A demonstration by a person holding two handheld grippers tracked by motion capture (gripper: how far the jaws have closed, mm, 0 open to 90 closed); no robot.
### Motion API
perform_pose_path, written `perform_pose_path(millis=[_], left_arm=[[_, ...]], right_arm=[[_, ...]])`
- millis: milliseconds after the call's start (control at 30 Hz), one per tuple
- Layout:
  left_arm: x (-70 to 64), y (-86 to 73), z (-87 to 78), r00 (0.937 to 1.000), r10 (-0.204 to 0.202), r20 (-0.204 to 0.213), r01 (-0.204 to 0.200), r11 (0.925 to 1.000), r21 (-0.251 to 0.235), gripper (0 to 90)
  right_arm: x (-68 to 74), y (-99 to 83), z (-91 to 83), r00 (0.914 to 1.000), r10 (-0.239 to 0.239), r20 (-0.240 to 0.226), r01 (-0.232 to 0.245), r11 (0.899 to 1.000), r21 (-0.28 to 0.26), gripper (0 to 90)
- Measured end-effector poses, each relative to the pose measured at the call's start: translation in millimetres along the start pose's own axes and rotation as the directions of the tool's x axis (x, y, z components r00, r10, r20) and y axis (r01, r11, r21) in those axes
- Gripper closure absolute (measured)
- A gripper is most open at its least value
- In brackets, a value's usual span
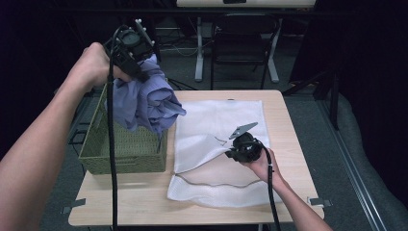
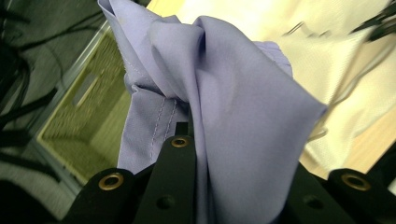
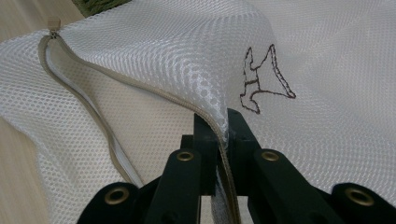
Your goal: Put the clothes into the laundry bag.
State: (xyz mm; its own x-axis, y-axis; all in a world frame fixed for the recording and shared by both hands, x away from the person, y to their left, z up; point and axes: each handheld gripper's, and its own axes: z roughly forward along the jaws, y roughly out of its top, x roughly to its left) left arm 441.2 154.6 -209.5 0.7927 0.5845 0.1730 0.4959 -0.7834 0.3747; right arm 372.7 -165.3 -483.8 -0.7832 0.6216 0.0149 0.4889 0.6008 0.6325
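Cloth [image 1: 146, 98] hangs from left claw [image 1: 139, 74], above basket [image 1: 122, 149].

High overhead; claw cameras (close)

The purple cloth [image 2: 224, 107] wraps the left hand-held gripper [image 2: 196, 135], hiding its right jaw tip and much of the green basket [image 1: 122, 147] interior. In the right gripper view, white mesh bag [image 3: 187, 56] fabric covers where the jaws meet. The desk [image 1: 144, 202] near edge is cut off at the bottom of the high view.
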Motion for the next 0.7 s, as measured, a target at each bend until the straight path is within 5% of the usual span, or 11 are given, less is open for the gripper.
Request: perform_pose_path(millis=[367, 700], left_arm=[[-32.1, 31.9, -5.1, 0.9960, 0.081, 0.037, -0.079, 0.9956, -0.049, 84.7], [-45.3, 45.6, 7.7, 0.9889, 0.119, 0.089, -0.113, 0.9910, -0.071, 84.7]], right_arm=[[6.0, -0.4, -1.8, 0.9999, -0.012, 0.012, 0.012, 1.000, -0.002, 85.5], [2.2, 0.5, -2.1, 1.0000, -0.004, 0.007, 0.004, 1.000, -0.009, 85.6]])
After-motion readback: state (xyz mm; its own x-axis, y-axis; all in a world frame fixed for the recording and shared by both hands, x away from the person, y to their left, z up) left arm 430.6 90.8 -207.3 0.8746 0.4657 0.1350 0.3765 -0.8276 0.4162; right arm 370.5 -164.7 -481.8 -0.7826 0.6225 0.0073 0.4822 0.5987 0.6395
